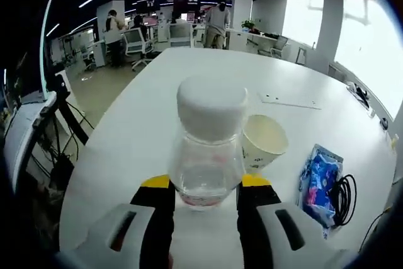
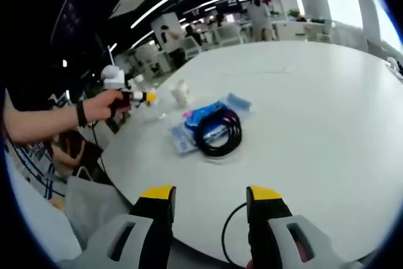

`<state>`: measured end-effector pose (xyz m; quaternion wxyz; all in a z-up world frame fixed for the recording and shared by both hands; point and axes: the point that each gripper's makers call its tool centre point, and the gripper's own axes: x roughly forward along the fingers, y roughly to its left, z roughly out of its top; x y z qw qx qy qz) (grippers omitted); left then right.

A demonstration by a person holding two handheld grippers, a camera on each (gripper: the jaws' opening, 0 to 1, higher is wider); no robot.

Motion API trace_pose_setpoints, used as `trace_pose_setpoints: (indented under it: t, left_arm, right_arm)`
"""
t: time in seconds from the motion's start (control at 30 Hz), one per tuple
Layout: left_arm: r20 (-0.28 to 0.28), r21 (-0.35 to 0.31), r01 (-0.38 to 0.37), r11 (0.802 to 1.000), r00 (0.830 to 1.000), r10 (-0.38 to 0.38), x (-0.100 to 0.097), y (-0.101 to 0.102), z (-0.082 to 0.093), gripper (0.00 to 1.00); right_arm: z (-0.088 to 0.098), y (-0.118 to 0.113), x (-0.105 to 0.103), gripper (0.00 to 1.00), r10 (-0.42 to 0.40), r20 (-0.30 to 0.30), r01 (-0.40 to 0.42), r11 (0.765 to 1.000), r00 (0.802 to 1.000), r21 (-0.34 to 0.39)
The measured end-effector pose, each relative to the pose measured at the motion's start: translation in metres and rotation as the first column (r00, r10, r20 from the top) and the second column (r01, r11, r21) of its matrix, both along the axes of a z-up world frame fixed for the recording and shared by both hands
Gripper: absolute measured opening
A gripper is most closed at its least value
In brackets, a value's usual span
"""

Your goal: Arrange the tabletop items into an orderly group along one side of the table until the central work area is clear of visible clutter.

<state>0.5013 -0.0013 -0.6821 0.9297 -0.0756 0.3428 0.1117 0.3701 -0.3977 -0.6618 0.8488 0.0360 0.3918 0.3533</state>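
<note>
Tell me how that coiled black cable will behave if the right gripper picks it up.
The coiled black cable will probably sag and partly uncoil, since no tie is visible. It looks light. Resting on the blue packet, it may drag the packet along.

The left gripper [image 1: 204,187] has its jaws closed against something held between them. The right gripper [image 2: 208,194] hangs with jaws parted. Far left, a hand [image 2: 101,106] grips the left gripper's handle.

one bottle [image 1: 206,149], one cup [image 1: 262,140], one cable [image 2: 219,131]

left view: close on table [image 1: 157,92] | right view: farther, same table
</note>
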Motion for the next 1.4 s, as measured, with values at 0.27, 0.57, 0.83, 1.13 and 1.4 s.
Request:
trace_pose_setpoints:
  t: [0.27,0.57,0.83,1.13,1.4]
  left_arm:
    - [-0.007,0.003,0.022,1.0,1.0,-0.022,0.025,0.003,-0.001,0.37]
    - [-0.012,-0.003,0.034,0.999,0.999,-0.034,0.042,0.004,-0.003,0.37]
    - [-0.01,0.004,0.053,0.999,0.999,-0.053,0.053,0.004,-0.003,0.37]
    - [-0.024,-0.013,0.064,0.998,0.998,-0.064,0.056,0.004,-0.002,0.38]
    - [0.014,-0.04,0.071,0.997,0.997,-0.071,0.055,0.002,0.011,0.43]
  right_arm:
    - [0.001,0.0,0.004,0.45,-0.005,0.004,0.005,1.0,1.0,-0.002]
    - [-0.002,-0.003,0.0,0.45,-0.022,-0.01,0.022,1.0,1.0,-0.004]
    - [-0.001,-0.008,-0.001,0.45,-0.034,-0.007,0.034,0.999,0.999,-0.011]
    - [-0.003,-0.017,-0.003,0.45,-0.066,-0.012,0.066,0.998,0.998,-0.011]
    - [-0.003,-0.012,-0.005,0.45,-0.064,-0.012,0.064,0.998,0.998,-0.003]
